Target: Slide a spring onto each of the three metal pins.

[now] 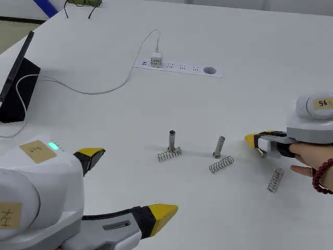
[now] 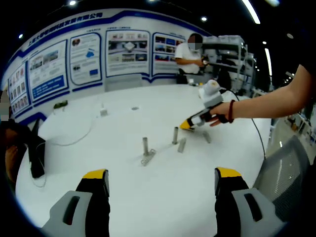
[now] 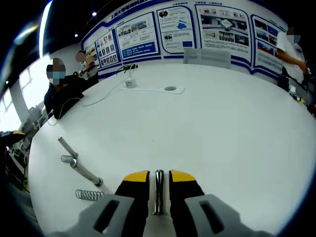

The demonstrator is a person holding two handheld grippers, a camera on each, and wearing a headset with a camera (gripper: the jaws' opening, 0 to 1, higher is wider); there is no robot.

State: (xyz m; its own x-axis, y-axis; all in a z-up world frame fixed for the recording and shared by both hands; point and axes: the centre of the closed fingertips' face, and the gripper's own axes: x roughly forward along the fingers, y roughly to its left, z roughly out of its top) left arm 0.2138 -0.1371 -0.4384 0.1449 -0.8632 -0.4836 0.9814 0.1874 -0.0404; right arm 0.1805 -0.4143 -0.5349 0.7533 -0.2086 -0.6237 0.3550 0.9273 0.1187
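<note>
Two metal pins stand upright on the white table, one pin [image 1: 171,139] on the left and another pin [image 1: 219,147] to its right. A spring [image 1: 169,154] lies at the foot of the left pin, a second spring [image 1: 221,164] lies by the right pin, and a third spring [image 1: 275,179] lies further right. My right gripper [image 1: 256,143] [image 3: 159,177] is shut on a third metal pin [image 3: 159,192], low over the table to the right of the standing pins. My left gripper [image 1: 126,182] [image 2: 161,174] is open, empty, and near the table's front left.
A white power strip [image 1: 179,66] with a plugged charger and cable lies at the back. A black device [image 1: 15,86] stands at the far left edge. People sit and stand beyond the table in the gripper views.
</note>
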